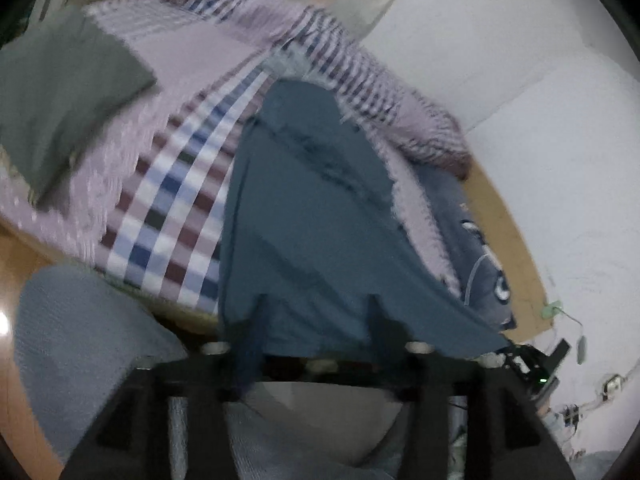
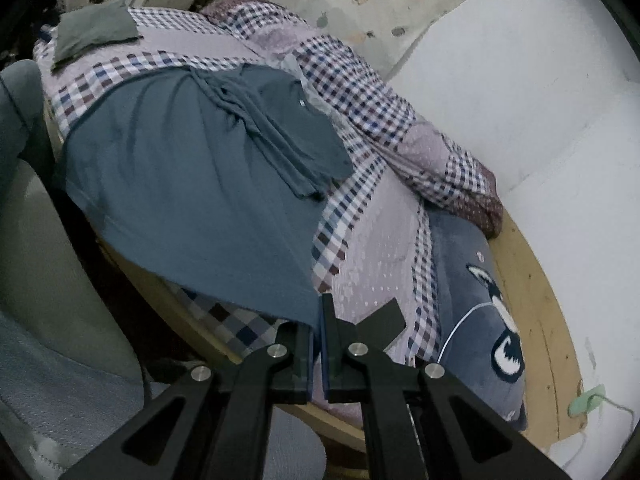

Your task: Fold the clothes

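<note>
bed point(image 2: 372, 264): teal shirt point(image 2: 192, 184) spread | right gripper point(image 2: 318, 344): jaws pinching hem

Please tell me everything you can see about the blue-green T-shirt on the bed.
The teal T-shirt is plain, soft knit fabric. It lies spread over the checked bedspread, its hem hanging past the bed's near edge. One sleeve is folded in and bunched on top near the collar, where a small label shows. The right gripper is shut on the hem's corner. In the left wrist view, the hem drapes over the fingers of the left gripper, which stand apart.
</note>
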The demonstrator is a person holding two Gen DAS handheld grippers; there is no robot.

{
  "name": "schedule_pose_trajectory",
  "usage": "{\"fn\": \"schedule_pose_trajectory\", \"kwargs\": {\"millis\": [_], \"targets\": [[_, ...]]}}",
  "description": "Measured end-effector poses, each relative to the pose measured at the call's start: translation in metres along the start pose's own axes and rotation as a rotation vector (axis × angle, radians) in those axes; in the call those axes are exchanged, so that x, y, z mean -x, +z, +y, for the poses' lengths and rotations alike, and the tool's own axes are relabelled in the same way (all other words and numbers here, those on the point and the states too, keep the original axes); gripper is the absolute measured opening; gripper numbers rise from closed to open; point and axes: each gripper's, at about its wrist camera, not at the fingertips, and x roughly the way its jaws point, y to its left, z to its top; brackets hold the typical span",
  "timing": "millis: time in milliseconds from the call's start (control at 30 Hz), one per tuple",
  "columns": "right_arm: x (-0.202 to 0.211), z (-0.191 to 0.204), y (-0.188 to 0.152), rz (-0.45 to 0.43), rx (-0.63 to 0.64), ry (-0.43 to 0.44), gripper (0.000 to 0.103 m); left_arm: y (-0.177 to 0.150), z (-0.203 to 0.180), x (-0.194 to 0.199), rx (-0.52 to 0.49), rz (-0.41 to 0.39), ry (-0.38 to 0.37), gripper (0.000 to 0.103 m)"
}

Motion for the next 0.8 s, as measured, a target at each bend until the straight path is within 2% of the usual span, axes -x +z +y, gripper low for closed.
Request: {"fn": "schedule_pose_trajectory", "kwargs": {"millis": [100, 167, 267, 400, 467, 533, 600, 700, 800], "targets": [[-0.018, 0.002, -0.004, 0.107, 0.048, 0.036, 0.001, -0.004, 0.005, -0.025, 0.036, 0.027, 0.005, 0.071], [-0.026, 0.003, -0.01, 0.184, 0.096, 0.067, 0.002, -0.004, 0.006, -0.036, 0.047, 0.03, 0.015, 0.082], [-0.031, -0.002, -0.018, 0.267, 0.12, 0.099, 0.003, -0.001, 0.011, -0.056, 0.052, 0.041, 0.04, 0.082], [-0.022, -0.014, -0.017, 0.295, 0.103, 0.118, 0.004, 0.004, 0.024, -0.087, 0.068, 0.099, 0.099, 0.083], [-0.015, -0.012, -0.005, 0.256, 0.088, 0.126, 0.006, 0.005, 0.032, -0.104, 0.079, 0.131, 0.128, 0.082], [-0.008, -0.005, 0.011, 0.198, 0.079, 0.151, 0.013, 0.007, 0.039, -0.12, 0.092, 0.164, 0.154, 0.083], [-0.004, 0.01, 0.031, 0.12, 0.084, 0.208, 0.026, 0.007, 0.046, -0.136, 0.099, 0.196, 0.191, 0.082], [-0.003, 0.032, 0.056, 0.03, 0.091, 0.282, 0.027, 0.009, 0.052, -0.157, 0.078, 0.246, 0.241, 0.082], [-0.011, 0.058, 0.074, -0.023, 0.096, 0.352, 0.027, 0.012, 0.053, -0.171, 0.02, 0.271, 0.305, 0.082]]}}
